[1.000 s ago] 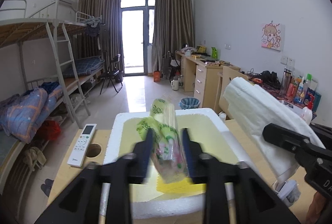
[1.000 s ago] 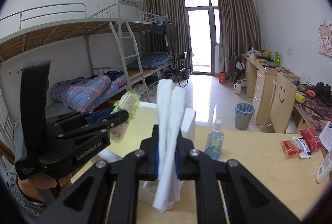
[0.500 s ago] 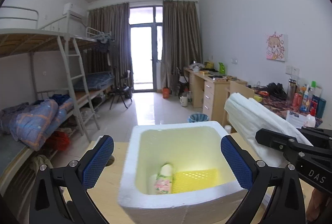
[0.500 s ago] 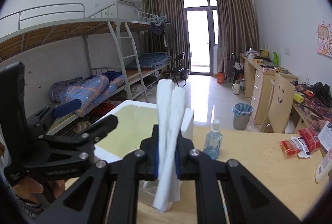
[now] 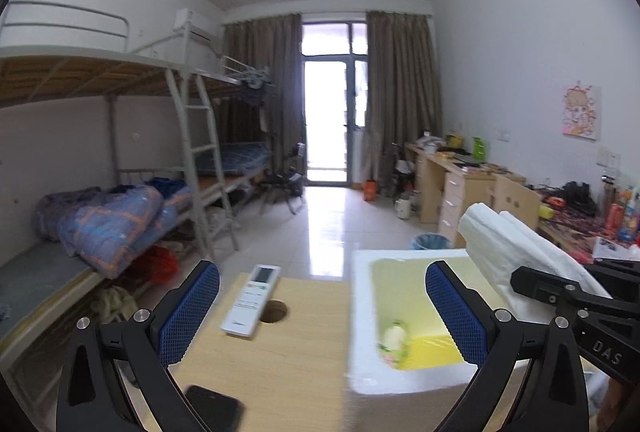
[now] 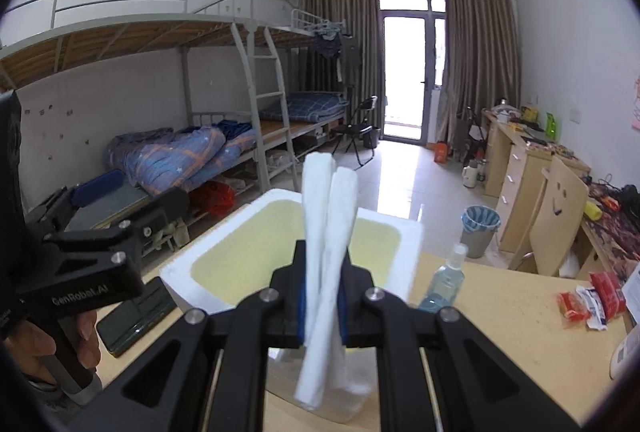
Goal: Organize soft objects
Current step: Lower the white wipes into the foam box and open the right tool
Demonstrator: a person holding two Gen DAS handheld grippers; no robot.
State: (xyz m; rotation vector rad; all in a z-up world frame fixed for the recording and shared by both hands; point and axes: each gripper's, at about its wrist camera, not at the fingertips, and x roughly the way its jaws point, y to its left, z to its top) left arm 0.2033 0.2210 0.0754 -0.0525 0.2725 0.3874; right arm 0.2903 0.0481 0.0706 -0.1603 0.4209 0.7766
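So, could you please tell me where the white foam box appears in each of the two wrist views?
Left wrist view: the foam box sits lower right, partly behind the tool's right finger.
Right wrist view: the foam box sits low in the centre, behind the folded white cloth.
Shared landmark: the blue bin on the floor beyond it.

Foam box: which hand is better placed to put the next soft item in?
Right. The right gripper is shut on the white cloth, just before the foam box. The left gripper is open, empty, beside the box over the table.
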